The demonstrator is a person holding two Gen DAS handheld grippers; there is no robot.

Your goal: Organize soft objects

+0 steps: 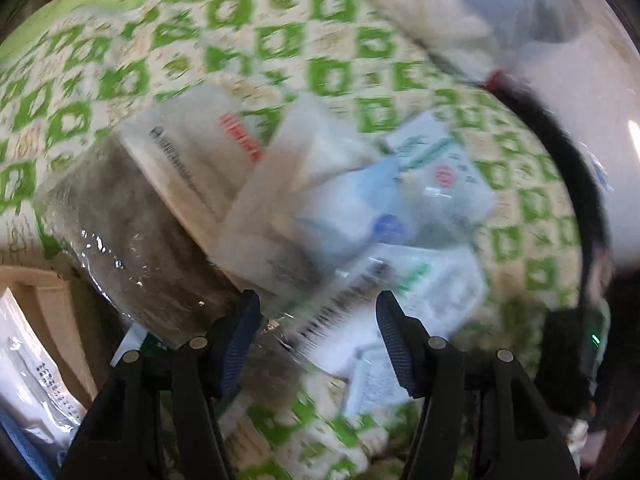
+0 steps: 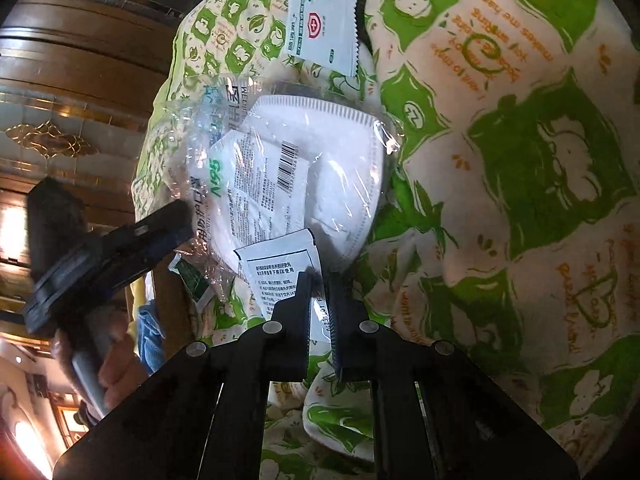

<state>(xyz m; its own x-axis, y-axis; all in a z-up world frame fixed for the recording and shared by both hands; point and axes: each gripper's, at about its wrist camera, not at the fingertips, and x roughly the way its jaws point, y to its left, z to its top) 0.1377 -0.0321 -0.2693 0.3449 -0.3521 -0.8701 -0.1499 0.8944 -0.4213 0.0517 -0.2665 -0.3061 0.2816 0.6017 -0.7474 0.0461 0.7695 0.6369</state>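
Note:
A pile of soft packets lies on a green-and-white patterned bedspread (image 2: 520,160). My right gripper (image 2: 320,276) is shut on a small white sachet (image 2: 280,268) with black print, at the pile's near edge. Just beyond it lies a white folded mask in a clear bag (image 2: 320,160), and farther off a white sachet with a red shield (image 2: 320,20). My left gripper (image 1: 320,304) stands open over the blurred pile, above a barcoded packet (image 1: 340,312). A grey item in a clear bag (image 1: 120,220) lies to its left. In the right wrist view the left gripper (image 2: 180,228) hovers at the mask bag's left edge.
A cardboard box (image 1: 44,292) holding white packets sits at the lower left beside the bed. A person's hand (image 2: 116,360) grips the left tool. Brown wooden furniture (image 2: 80,60) stands beyond the bed's edge. The right tool's dark body (image 1: 572,340) is at the pile's right.

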